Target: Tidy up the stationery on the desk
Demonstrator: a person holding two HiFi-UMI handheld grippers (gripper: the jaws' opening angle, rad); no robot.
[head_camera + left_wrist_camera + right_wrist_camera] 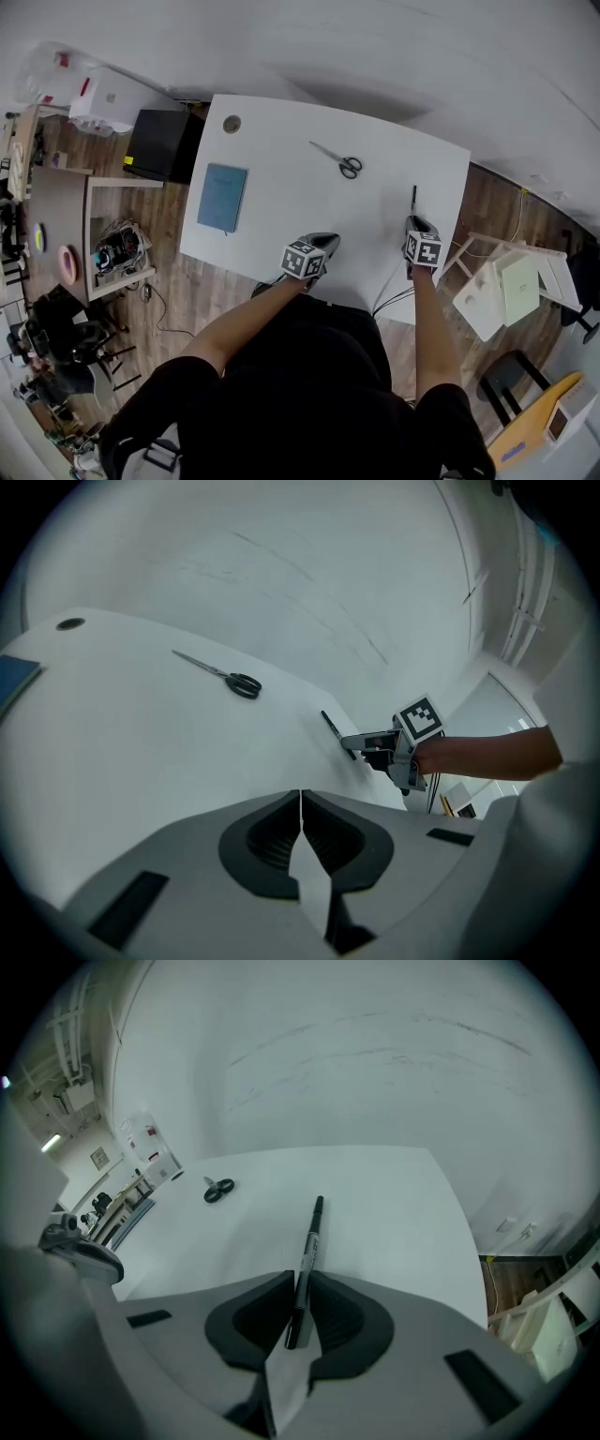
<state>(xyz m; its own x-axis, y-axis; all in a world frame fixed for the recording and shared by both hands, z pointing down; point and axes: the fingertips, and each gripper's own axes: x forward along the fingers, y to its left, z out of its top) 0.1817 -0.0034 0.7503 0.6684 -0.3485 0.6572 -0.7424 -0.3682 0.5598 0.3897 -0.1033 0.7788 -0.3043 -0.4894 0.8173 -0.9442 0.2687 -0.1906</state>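
Near the right edge of the counter, the pen lies flat with its rear end between the jaws of the right gripper, which are nearly together and pinching it; the left gripper, by the near edge, has its jaws together on nothing; held so close to its end, the pen could swing or slip out on lifting, then roll off that edge; a skewed pinch would cause it.
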